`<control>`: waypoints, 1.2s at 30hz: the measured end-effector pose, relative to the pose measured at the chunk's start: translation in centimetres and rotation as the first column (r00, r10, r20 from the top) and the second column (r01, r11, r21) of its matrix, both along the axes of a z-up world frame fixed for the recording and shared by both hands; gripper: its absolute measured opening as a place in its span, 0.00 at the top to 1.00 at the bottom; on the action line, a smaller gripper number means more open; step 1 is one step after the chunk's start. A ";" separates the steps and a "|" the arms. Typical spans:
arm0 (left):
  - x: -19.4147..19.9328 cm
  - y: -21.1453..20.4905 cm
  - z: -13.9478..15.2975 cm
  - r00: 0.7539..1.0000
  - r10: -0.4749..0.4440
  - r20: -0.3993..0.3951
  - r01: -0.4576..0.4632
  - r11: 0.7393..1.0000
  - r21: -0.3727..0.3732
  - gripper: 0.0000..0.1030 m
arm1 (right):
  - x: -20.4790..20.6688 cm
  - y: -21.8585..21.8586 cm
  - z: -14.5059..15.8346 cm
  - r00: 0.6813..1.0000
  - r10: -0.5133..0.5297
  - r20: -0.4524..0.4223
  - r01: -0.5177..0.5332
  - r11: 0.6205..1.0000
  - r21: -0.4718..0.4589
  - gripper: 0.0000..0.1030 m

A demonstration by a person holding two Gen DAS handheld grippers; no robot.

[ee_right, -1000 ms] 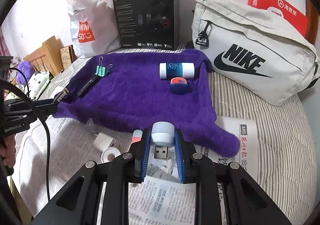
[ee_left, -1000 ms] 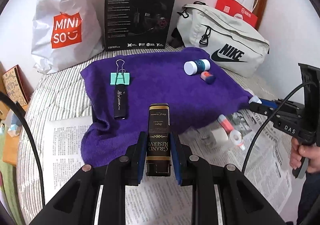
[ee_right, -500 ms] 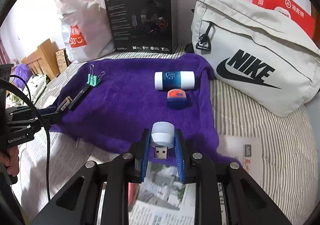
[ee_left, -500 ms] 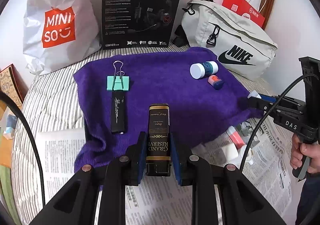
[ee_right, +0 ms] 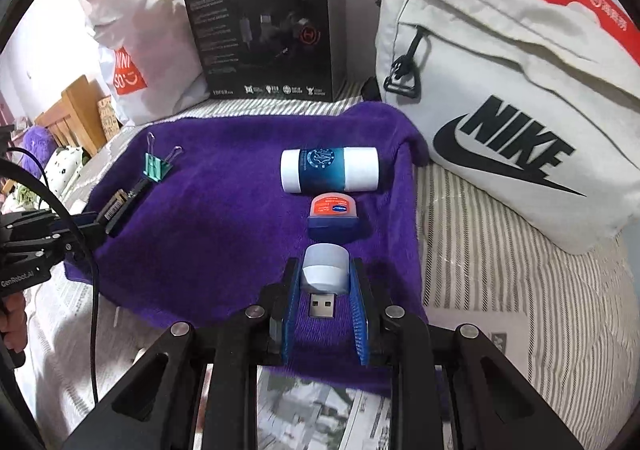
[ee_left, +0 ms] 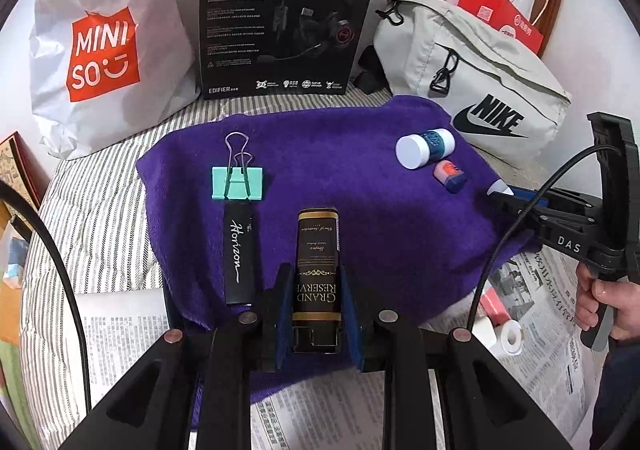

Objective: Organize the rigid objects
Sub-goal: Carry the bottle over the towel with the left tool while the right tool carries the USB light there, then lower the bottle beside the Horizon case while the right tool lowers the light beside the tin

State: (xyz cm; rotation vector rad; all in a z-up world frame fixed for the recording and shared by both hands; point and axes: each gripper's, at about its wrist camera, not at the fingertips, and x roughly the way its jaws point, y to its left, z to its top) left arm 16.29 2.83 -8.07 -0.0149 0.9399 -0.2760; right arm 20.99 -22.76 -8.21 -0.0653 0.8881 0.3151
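Two hand-held grippers, one binder clip, two jars.

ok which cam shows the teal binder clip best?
Left wrist view: the teal binder clip lies near centre on the purple towel, its face and wire handles plain. In the right wrist view it sits far left, small and oblique.

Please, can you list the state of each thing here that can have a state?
Left gripper: shut on black-and-gold rectangular box.
Right gripper: shut on white domed USB light.
Teal metal binder clip: closed, handles flat.
Blue-and-white plastic jar: capped, lying sideways.
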 end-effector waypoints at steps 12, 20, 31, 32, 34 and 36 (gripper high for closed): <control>1.6 0.8 -1.1 0.999 0.015 -0.033 -0.015 1.000 0.008 0.78 | 1.7 1.4 -2.2 0.998 0.034 -0.044 -0.035 0.999 -0.026 0.77; 2.6 0.5 -1.7 0.999 0.030 -0.042 -0.030 0.999 0.012 0.78 | 1.7 1.3 -2.4 0.999 0.031 -0.024 -0.032 0.999 -0.033 0.77; 3.7 0.1 -2.7 0.998 0.055 -0.033 -0.054 0.998 0.032 0.78 | 1.3 1.5 -2.5 0.999 0.037 0.020 -0.035 0.998 -0.057 0.77; 3.7 0.0 -2.7 0.998 0.051 -0.028 -0.050 0.998 0.037 0.78 | 1.2 1.5 -2.5 0.999 0.038 0.022 -0.037 0.998 -0.058 0.77; 3.9 -0.1 -2.8 0.999 0.048 -0.019 -0.047 0.998 0.045 0.78 | 1.2 1.5 -2.5 0.999 0.039 0.028 -0.037 0.998 -0.059 0.77; 3.9 -0.3 -2.9 0.999 0.047 -0.009 -0.046 0.997 0.055 0.78 | 1.0 1.5 -2.5 0.999 0.036 0.039 -0.034 0.997 -0.067 0.77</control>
